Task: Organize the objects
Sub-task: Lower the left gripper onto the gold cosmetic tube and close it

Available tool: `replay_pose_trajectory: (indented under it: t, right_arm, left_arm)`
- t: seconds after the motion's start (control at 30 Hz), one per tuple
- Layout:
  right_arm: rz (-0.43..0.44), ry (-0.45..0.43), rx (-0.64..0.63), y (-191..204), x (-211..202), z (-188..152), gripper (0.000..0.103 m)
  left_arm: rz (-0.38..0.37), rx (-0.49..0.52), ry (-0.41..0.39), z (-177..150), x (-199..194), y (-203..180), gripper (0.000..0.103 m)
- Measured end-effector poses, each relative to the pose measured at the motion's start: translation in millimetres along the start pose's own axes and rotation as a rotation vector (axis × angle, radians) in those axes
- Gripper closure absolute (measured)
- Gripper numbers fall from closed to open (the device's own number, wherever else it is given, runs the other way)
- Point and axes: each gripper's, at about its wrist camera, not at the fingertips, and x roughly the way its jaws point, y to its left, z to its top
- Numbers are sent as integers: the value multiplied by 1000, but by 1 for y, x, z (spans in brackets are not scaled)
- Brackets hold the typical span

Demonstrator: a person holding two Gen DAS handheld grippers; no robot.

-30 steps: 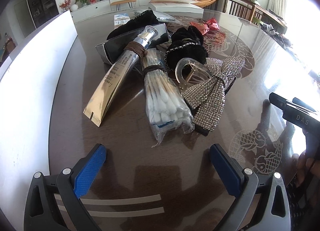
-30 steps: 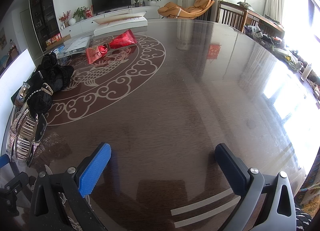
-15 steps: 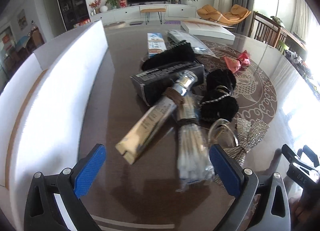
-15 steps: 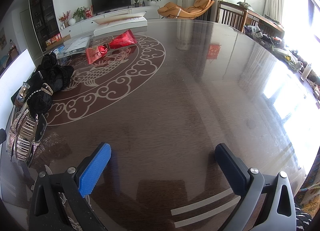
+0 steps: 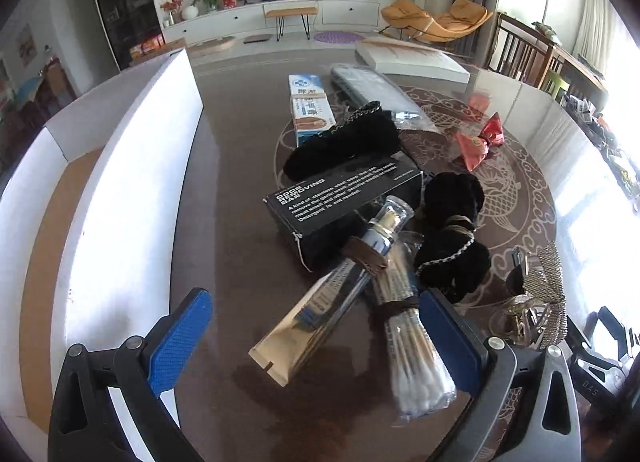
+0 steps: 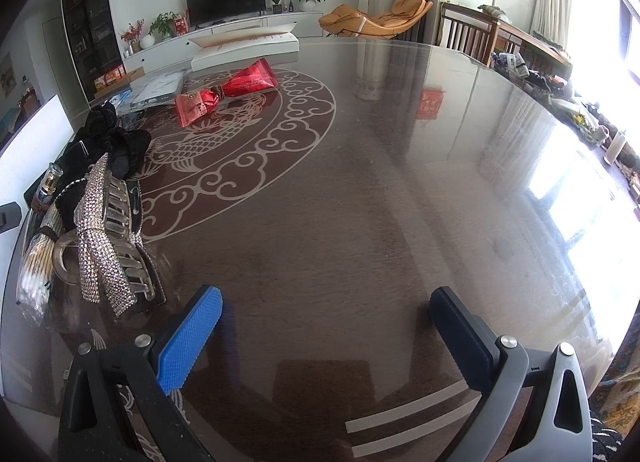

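Note:
My left gripper (image 5: 316, 326) is open, low over a pile on the dark table. Between its fingers lie a gold-and-silver tube (image 5: 320, 310) and a bag of cotton swabs (image 5: 416, 354). Behind them sit a black box (image 5: 340, 202), black scrunchies (image 5: 452, 238), a black fuzzy band (image 5: 344, 146) and a blue-white carton (image 5: 310, 106). A rhinestone bow clip (image 5: 540, 302) lies at the right. My right gripper (image 6: 324, 326) is open over bare table, with the bow clip (image 6: 106, 238) to its left.
A long white box (image 5: 120, 198) with a brown floor runs along the table's left side. Red packets (image 6: 228, 90) and a clear-wrapped pack (image 5: 372, 86) lie farther back, with a flat white box (image 5: 412, 58) beyond. The table (image 6: 400, 202) stretches away in the right wrist view.
My left gripper has moved forward and left over the pile, so the tube and swabs now lie between its fingers. The right gripper has barely moved.

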Motion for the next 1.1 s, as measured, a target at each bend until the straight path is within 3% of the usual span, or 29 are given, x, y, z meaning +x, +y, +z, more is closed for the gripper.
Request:
replay_pose_trajectory:
  t: [0.13,0.2,0.23,0.3,0.33,0.47,0.63,0.7,0.77,0.87,0.9,0.93,0.97,1.1]
  right_arm:
    - [0,-1,0,0,0,0,0]
    - [1,-1,-1,0,0,-1,0]
    - [1,-2,-2,0,0,-1,0]
    - [2,-3,-3,1,0,-1,0]
    - [3,-3,-3,1,0,-1,0]
    - [2,-3,-2,1,0,-1,0]
    - [2,-3,-2,1,0,-1,0]
    - [2,-3,-2,1,1,0,0]
    - [2,-3,-2,1,0,-1,0]
    - [3,-4,-3,1,1,-1,0]
    - [3,-4,-3,1,1,0,0]
    - [3,-4,-3,1,1,0,0]
    - [3,-4,-3,1,1,0,0]
    - [18,4,-20,0,1,0,0]
  left_arm:
    - [40,54,33,5,24,0,0]
    - [19,25,27,6,32,3,1]
    - [-14,-3,20,5,34,6,7]
    - [-99,-60,36,3,36,11,33]
    - [-106,-62,67,1,40,10,49]
    - [-25,-9,54,-20,33,-1,70]
    - [-62,-23,75,-51,12,-14,69]
    - [-15,17,68,-54,12,-20,59]
    - [42,24,47,-49,15,-16,38]
    - [20,-21,37,-40,24,-3,37]
    - [6,-31,35,-36,27,-1,38]
    - [4,-26,25,-33,28,-2,50]
    - [-10,-5,11,-29,29,-6,78]
    - [-23,24,-7,-42,20,-13,79]
